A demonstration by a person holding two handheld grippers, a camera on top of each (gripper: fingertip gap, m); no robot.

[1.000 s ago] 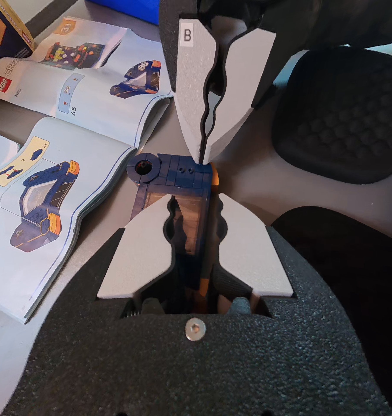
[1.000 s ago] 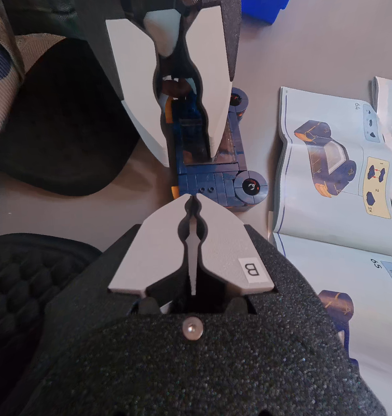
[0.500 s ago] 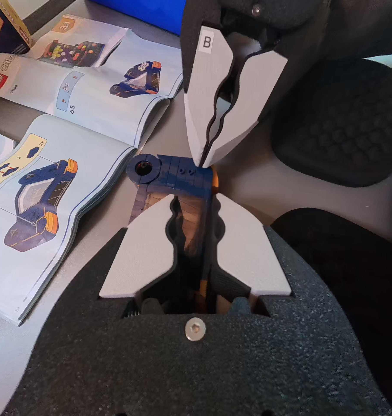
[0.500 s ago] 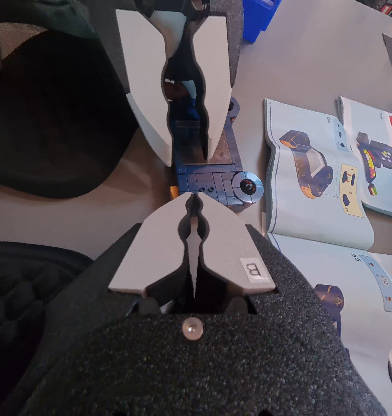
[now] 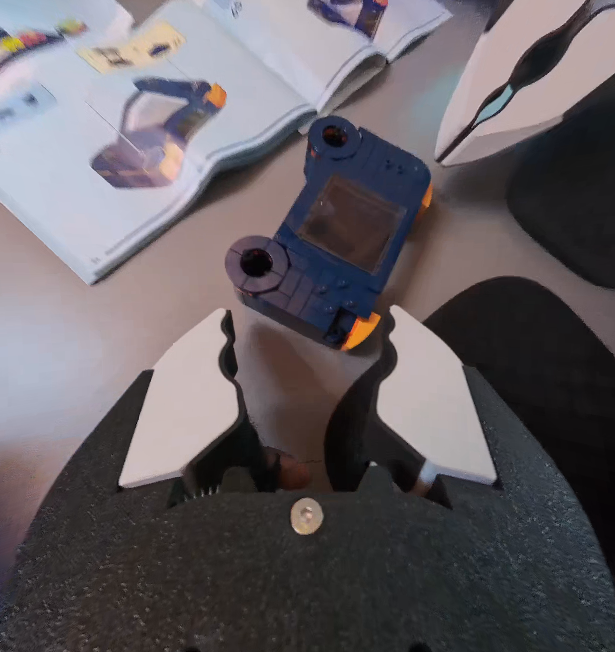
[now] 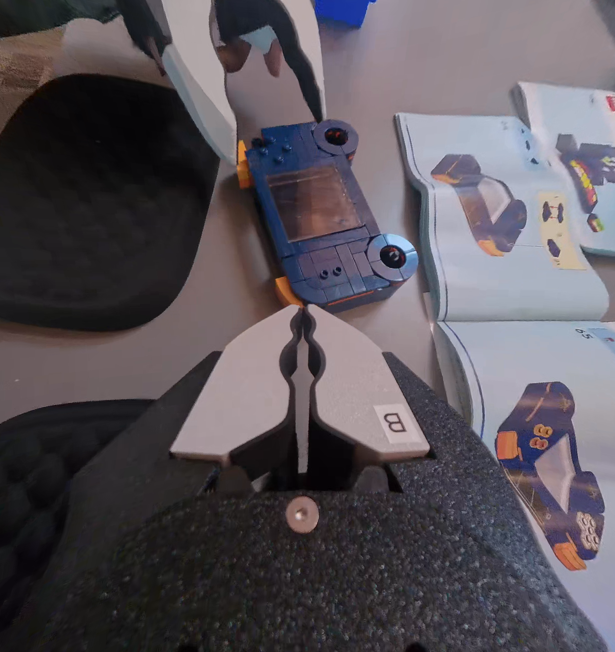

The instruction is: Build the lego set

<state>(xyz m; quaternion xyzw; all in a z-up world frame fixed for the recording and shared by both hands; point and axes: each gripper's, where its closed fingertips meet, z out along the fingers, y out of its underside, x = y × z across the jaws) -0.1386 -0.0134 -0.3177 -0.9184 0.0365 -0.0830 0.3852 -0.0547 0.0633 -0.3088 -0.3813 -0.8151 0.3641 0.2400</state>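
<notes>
Navy-blue LEGO handheld console model (image 6: 320,215), orange at its corners, lies flat on the grey bench (image 6: 440,53), seemingly near complete beside the open instruction booklet (image 6: 503,225). Left gripper (image 5: 308,314) has jaws spread and empty; right gripper (image 6: 302,308) has jaws closed on nothing. Only the right wrist view shows a blue bin (image 6: 345,12).

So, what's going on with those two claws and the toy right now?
Left gripper open, empty. Right gripper shut, empty, tips by the model's orange corner. Blue lego model flat on table. Nothing in the way.
</notes>
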